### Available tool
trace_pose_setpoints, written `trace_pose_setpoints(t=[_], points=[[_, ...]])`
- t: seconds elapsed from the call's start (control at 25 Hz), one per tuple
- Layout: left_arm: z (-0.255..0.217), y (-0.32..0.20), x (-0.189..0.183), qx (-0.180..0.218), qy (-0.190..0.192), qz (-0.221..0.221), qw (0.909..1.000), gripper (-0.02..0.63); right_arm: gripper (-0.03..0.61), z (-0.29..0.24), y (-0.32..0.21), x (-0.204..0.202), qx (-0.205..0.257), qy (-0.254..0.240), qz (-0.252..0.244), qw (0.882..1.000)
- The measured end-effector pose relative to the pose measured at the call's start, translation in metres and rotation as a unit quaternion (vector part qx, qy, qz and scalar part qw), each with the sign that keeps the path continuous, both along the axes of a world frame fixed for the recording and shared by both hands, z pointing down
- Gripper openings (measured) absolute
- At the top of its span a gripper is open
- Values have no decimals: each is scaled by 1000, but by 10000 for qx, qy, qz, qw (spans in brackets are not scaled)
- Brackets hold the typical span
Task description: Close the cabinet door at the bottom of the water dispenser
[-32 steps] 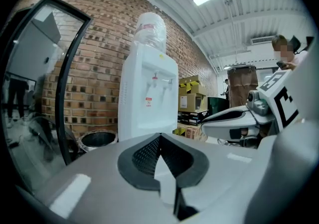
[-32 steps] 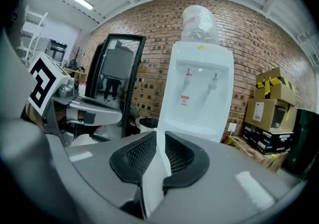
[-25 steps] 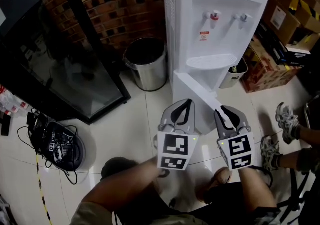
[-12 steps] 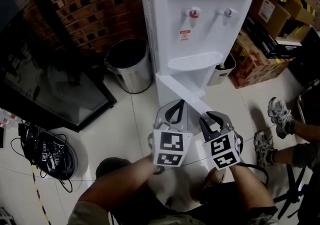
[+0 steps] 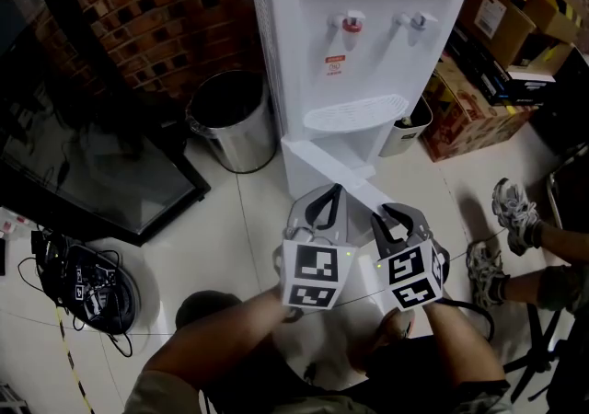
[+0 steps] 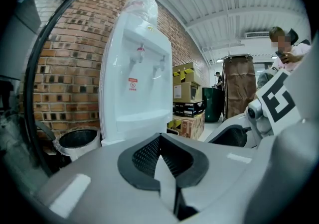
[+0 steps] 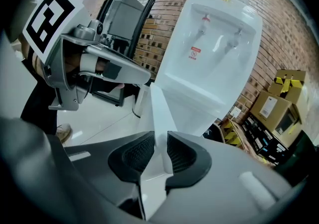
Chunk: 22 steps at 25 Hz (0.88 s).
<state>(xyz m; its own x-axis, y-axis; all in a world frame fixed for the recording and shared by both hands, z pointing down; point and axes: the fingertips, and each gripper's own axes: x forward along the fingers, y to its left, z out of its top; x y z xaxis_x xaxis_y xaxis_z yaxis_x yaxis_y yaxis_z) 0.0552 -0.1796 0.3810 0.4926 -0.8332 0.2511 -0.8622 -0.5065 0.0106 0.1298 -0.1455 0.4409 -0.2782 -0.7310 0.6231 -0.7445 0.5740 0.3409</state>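
Right gripper (image 7: 160,137) is clamped on the free edge of the cabinet door (image 7: 157,103). My left gripper (image 6: 158,141) sits beside it, jaws together on nothing. The door stands swung out from the base of the water dispenser (image 7: 214,44). Pushed home while pinched, the thin panel could slip, or my jaws could get caught against the frame.

White water dispenser (image 5: 368,44) stands upright on the floor against the brick wall at the far side. It has two taps on its front, the left one red, and a drip tray below them. Cabinet door (image 5: 333,165) at its bottom is white, open, swung out from the body toward the near right and seen edge-on. The door's free edge sits between the jaws of the right gripper (image 5: 386,212), which are clamped on it.
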Motion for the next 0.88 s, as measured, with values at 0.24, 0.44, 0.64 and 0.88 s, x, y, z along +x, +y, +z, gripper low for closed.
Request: trace_pose_setpoints(t=[0.24,0.44,0.64,0.88], points=[[4,-5,1,-1,-32,-16,10000,0,81,0,-10,10,17,-2,131,9999],[5,-12,2,-27,13,-48,10000,0,84,0,-23,22,23,-38,286,9996],[5,-20,4,-22,22,-46,10000,0,91,0,-38,33,50,-92,391,9992],[9,-33,3,-79,-6,-124,9999,0,95,0,-63,50,106,-156,562,9982]])
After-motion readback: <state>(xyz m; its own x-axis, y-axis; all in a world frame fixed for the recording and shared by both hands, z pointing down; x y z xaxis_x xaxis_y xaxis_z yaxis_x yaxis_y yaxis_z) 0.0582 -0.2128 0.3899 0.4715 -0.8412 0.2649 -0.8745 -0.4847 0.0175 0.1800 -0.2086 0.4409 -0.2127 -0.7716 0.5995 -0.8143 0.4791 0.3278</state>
